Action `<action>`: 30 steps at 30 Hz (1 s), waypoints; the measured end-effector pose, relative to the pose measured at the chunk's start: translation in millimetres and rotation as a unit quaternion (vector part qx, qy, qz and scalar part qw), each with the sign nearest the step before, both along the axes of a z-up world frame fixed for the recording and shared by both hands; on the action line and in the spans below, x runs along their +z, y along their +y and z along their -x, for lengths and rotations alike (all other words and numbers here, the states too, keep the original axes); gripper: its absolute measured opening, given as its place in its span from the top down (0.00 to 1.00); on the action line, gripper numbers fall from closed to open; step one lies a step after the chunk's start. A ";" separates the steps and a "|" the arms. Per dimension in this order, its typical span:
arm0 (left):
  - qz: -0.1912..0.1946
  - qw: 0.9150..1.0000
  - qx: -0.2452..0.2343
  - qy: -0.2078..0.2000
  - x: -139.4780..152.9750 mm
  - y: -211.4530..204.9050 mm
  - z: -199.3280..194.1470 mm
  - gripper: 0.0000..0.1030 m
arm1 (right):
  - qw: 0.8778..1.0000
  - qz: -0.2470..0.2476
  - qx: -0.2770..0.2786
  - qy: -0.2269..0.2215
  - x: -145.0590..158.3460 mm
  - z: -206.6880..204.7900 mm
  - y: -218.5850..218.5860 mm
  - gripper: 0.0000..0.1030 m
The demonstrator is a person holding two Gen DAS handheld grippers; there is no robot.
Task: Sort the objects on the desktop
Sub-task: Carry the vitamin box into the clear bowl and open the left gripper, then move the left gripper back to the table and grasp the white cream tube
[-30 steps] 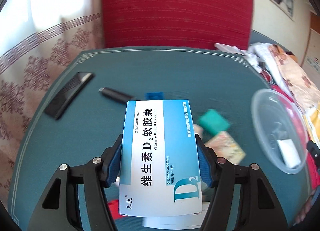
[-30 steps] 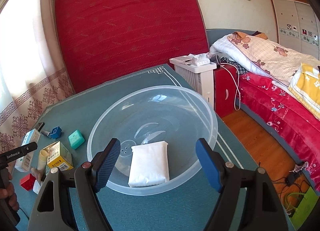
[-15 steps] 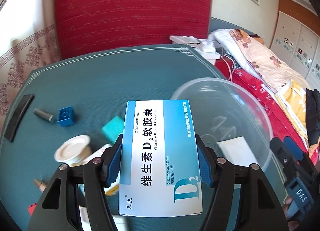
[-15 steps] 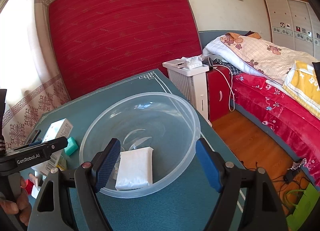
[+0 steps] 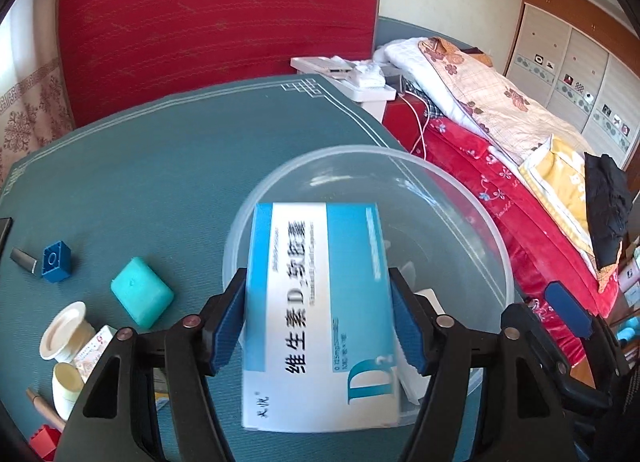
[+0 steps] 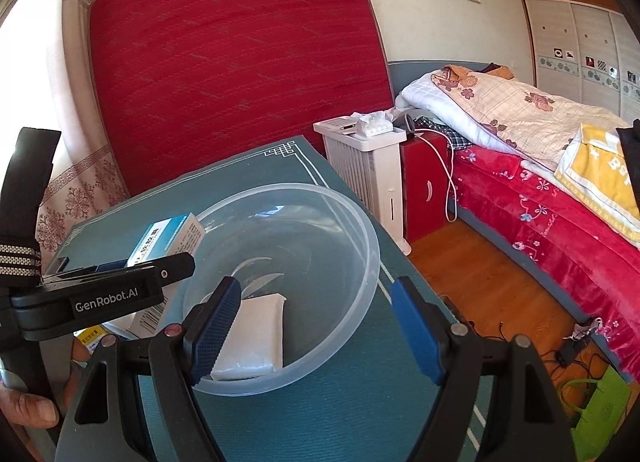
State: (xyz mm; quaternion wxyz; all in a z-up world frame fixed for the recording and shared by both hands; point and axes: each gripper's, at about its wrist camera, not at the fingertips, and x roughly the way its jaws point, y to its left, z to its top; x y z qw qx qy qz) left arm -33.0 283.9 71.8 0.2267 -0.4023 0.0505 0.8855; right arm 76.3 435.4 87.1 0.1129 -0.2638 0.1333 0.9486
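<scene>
Left hand-held gripper (image 5: pixel 318 318) pinches medicine box (image 5: pixel 318 314) over bowl (image 5: pixel 460 198) rim; right hand-held gripper (image 6: pixel 316 326) spread.

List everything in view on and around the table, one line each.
Medicine box: 1, blue and white, held over the near rim of the bowl
Bowl: 1, clear plastic, on the table's right side
White packet: 1, white, inside the bowl
Soap-shaped block: 1, teal, left of the bowl
Toy brick: 1, blue, far left
Small cup: 1, white, near left
Table: 1, teal cover
Heater: 1, white, beside the table
Bed: 1, red cover, right
Left gripper: 1, black, blue fingers shut on the medicine box
Right gripper: 1, black, blue fingers open, at the bowl's near rim
</scene>
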 end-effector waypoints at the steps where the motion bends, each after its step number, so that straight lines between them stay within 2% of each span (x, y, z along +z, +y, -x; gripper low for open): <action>1: 0.001 1.000 0.003 0.003 -0.2 -1.1 -1.0 0.29 | 1.000 0.001 -0.001 -0.002 -0.9 0.0 0.0 0.21; 8: 0.007 1.000 0.014 0.027 6.9 -10.6 -10.2 0.28 | 1.000 0.000 0.001 -0.013 -5.8 2.4 -2.2 0.21; 14: 0.027 0.998 0.031 0.053 11.9 -27.3 -18.7 0.28 | 1.000 -0.004 0.008 -0.022 -5.8 2.9 -10.6 0.21; 23: 0.030 0.996 0.064 0.052 10.9 -62.7 -25.1 0.28 | 0.999 -0.022 0.015 -0.037 -8.3 6.3 -24.3 0.21; 30: 0.029 0.996 0.069 0.051 10.4 -86.4 -31.7 0.28 | 0.999 -0.023 0.016 -0.040 -6.6 5.0 -32.4 0.21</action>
